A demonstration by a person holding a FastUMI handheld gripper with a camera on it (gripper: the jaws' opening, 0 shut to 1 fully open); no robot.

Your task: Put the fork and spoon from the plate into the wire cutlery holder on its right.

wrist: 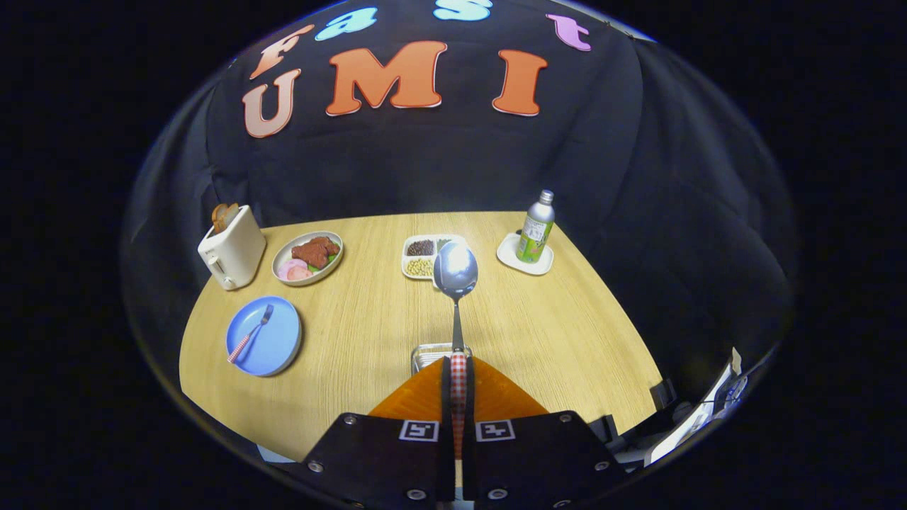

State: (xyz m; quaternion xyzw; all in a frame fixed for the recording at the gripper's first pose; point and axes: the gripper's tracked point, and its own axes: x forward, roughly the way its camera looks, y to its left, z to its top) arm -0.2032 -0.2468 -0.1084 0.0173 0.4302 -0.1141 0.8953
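Between closed jaws, spoon stands above holder.

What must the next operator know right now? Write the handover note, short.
Hand-held gripper: shut on the spoon, both fingers pinching its checked handle, bowl pointing up and ahead over the table.
Wire cutlery holder: just ahead of the fingers, below the held spoon; its inside is mostly hidden.
Fork: lying on the blue plate, well to the left of the holder.
Done: spoon lifted off the plate.
Left: lower the spoon into the holder and release, then fetch the fork and put it in too.
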